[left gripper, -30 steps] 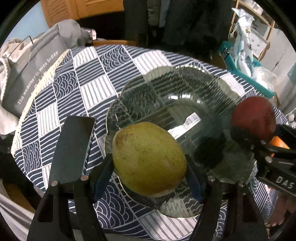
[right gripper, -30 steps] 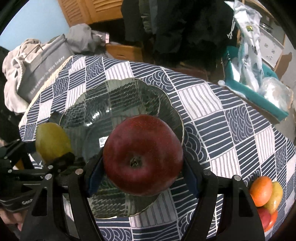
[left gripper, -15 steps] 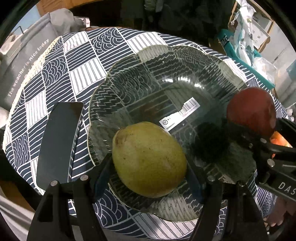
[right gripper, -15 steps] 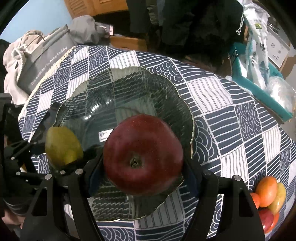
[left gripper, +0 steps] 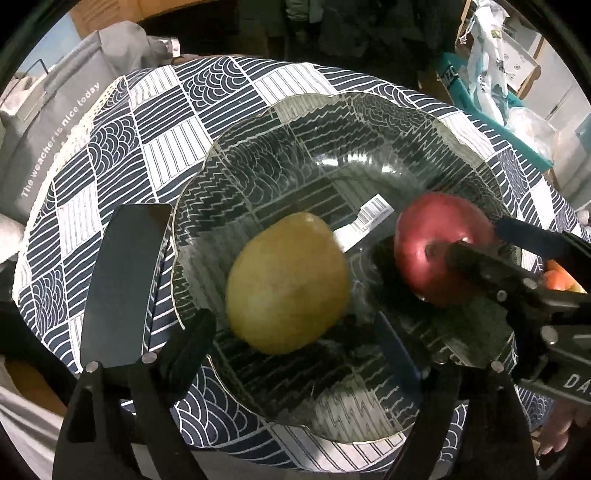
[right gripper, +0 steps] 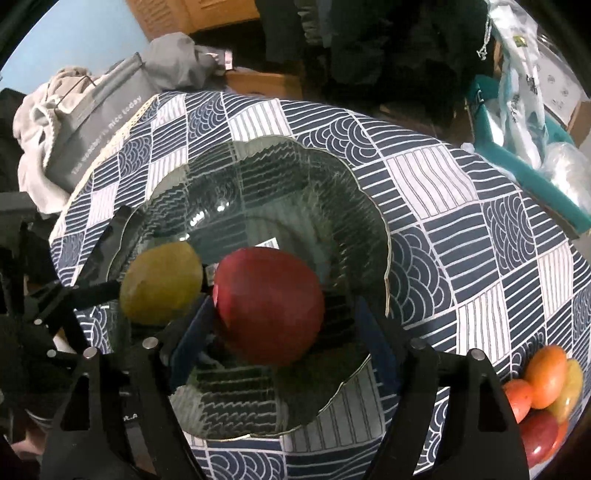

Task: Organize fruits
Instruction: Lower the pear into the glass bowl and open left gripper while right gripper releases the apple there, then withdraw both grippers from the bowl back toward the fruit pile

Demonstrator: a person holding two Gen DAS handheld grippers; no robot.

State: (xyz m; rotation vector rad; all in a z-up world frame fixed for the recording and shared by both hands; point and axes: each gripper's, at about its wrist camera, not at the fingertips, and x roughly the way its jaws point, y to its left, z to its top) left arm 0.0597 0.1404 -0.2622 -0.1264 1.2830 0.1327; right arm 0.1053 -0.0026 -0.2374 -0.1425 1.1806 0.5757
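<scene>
I am working over the round table in its navy-and-white patterned cloth (right gripper: pixel 461 206). On it, the scalloped clear glass bowl (left gripper: pixel 369 122) is now holding both fruits. Inside the bowl, the left gripper (left gripper: pixel 299 332) is opening off the yellow-green mango (left gripper: pixel 288 284), and the right gripper (right gripper: pixel 280 321) is opening off the dark red apple (right gripper: pixel 269 302); both fruits are lying released, delivery done.

I am working in a lived-in home. A patterned tablecloth (right gripper: pixel 461 206) is covering the table; laundry (right gripper: pixel 40 122), hanging coats (right gripper: pixel 388 40) and a wooden louvred door (right gripper: pixel 192 18) are surrounding it.
</scene>
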